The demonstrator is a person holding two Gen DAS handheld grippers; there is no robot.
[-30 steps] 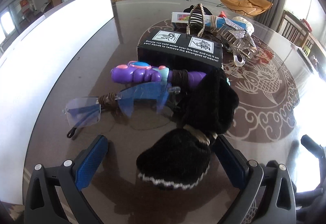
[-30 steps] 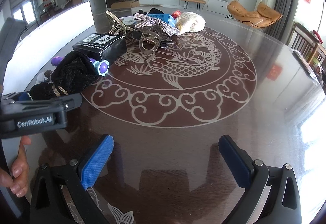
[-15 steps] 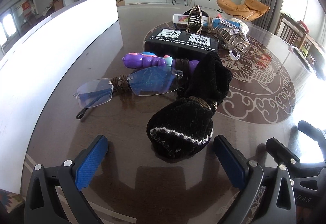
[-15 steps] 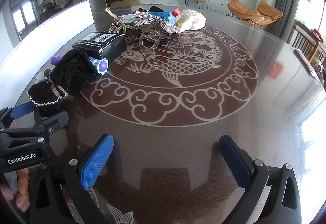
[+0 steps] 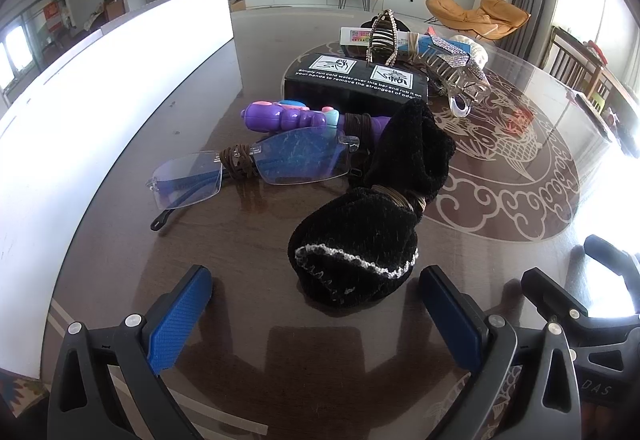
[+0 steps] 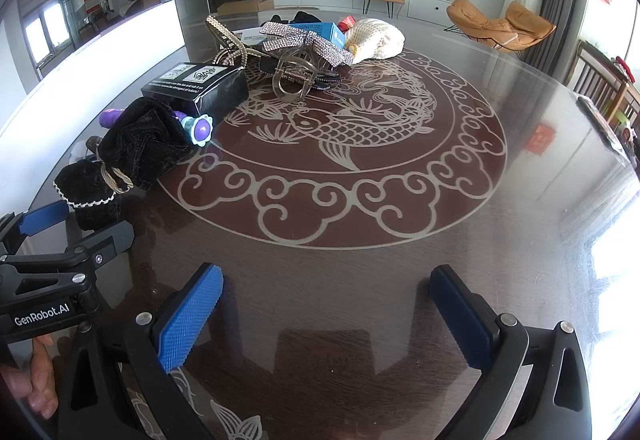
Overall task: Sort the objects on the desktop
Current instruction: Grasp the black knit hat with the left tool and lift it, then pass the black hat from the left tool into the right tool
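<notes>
my left gripper (image 5: 314, 314) sits low over the table (image 5: 248, 352) with its blue pads spread wide and nothing between them; the black knit sock bundle (image 5: 360, 252) lies just ahead of the gap, nearer the right-hand pad, not touching either one as far as i can see. a brown band cinches the bundle at its middle. beside it toward the table's left edge lie the rimless glasses (image 5: 256, 168), wrapped at the bridge with brown cord, and just behind them the purple toy (image 5: 288, 116), its far end hidden under the sock. behind that stands the black box (image 5: 356, 82) with white print, and further back a heap of hair clips (image 5: 452, 68), one with rhinestones. a white board (image 5: 100, 96) runs along the table's left edge. my right gripper (image 6: 324, 316) hovers over bare table nearer the front edge, pads equally wide apart and holding nothing; the fish pattern (image 6: 352, 124) inlaid at the table's centre lies ahead of it. from that view a cream knitted item (image 6: 376, 40) rests behind the clips, though i can't quite make out what it is.
</notes>
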